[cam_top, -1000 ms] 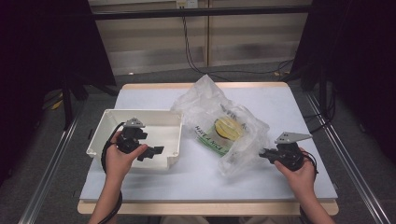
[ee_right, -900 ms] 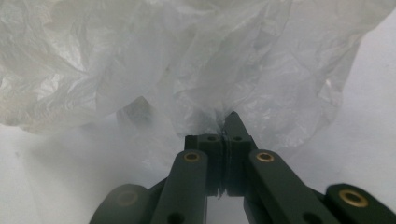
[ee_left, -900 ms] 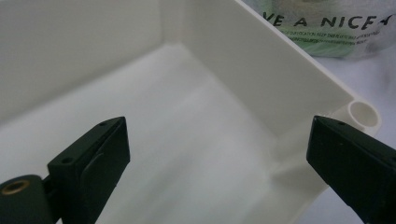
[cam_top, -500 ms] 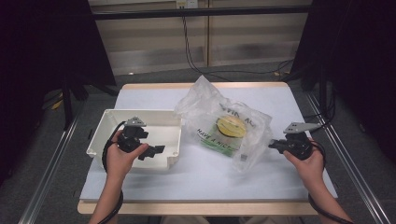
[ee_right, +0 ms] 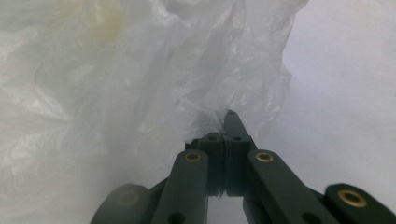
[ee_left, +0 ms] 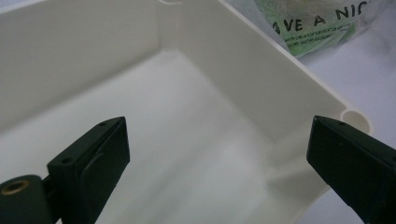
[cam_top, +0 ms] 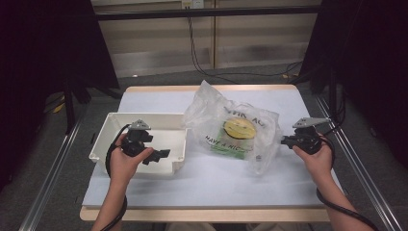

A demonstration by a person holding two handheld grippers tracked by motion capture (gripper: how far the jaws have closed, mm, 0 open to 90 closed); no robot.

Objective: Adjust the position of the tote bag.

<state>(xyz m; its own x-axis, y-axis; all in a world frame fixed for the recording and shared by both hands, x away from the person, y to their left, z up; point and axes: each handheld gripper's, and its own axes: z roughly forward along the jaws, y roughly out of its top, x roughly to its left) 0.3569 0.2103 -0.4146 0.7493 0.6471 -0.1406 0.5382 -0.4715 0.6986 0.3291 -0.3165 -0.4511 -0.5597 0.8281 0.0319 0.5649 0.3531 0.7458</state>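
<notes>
The table (cam_top: 211, 185) stands at the centre of the room, its top covered in a pale blue-white sheet with a light wooden edge showing at the near and far sides. Beyond the table's far edge runs a beige panelled wall (cam_top: 250, 43), crossed near its top by a dark horizontal bar (cam_top: 202, 12). Black cables (cam_top: 195, 53) hang down that wall and trail across the grey floor (cam_top: 159, 79) behind the table. Dark curtains (cam_top: 43, 53) close off the space left and right of the table. 2 metal rails (cam_top: 358, 168) run along the floor beside the table's long sides. Lighting is dim and even.
</notes>
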